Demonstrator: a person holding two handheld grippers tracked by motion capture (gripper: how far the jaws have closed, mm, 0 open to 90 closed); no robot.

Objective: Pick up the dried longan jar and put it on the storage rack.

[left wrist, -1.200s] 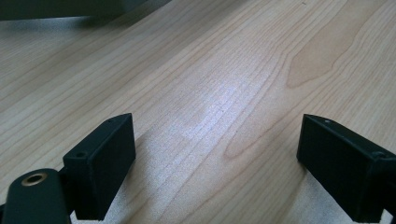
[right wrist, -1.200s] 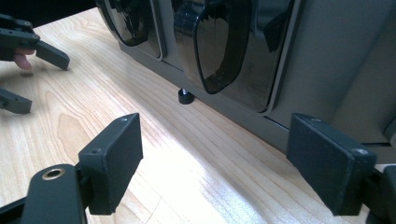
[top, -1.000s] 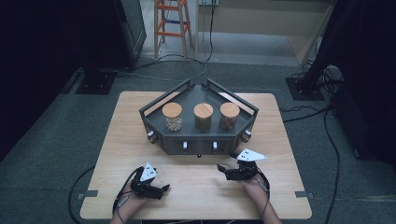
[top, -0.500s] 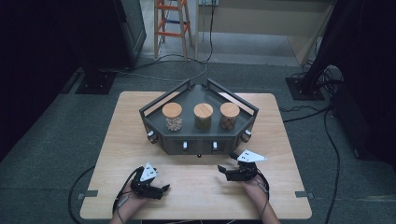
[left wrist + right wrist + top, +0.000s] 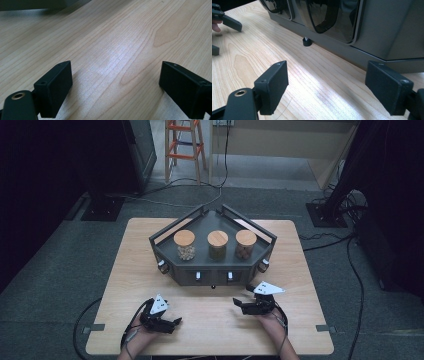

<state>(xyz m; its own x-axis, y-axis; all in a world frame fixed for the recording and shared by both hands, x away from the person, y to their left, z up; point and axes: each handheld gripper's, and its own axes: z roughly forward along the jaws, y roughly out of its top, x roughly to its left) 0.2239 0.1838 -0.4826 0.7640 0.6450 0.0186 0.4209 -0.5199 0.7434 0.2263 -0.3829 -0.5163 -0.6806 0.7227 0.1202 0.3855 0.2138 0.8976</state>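
Left gripper [image 5: 175, 322] is sitting low over the table [image 5: 130, 270] near its front-left corner, jaws spread wide with nothing between them; in the left gripper view the left gripper [image 5: 116, 82] is looking across bare wood grain, with a dark edge of the rack just showing at the top left. Right gripper [image 5: 239, 302] is hovering near the front edge, right of centre, grey three-cornered plate [image 5: 268, 288] on top, jaws also wide apart and gripping nothing. In the right gripper view the right gripper [image 5: 327, 85] is pointing at the front of the dark grey rack [image 5: 382, 30], which is standing just ahead of it on a small black foot [image 5: 306, 42]; dark glossy panels [image 5: 329, 17] are lining the rack's front face. The other gripper is showing at the far left of that view, a fingertip beside it. Rack [image 5: 165, 247] is occupying the middle of the table, reaching toward the back edge, and is carrying three wooden-lidded jars in a row: left jar [image 5: 184, 245], middle jar [image 5: 217, 244], right jar [image 5: 245, 244]. All three are upright, apart from each other, well clear of both grippers. Cables are trailing off the front edge from each hand.
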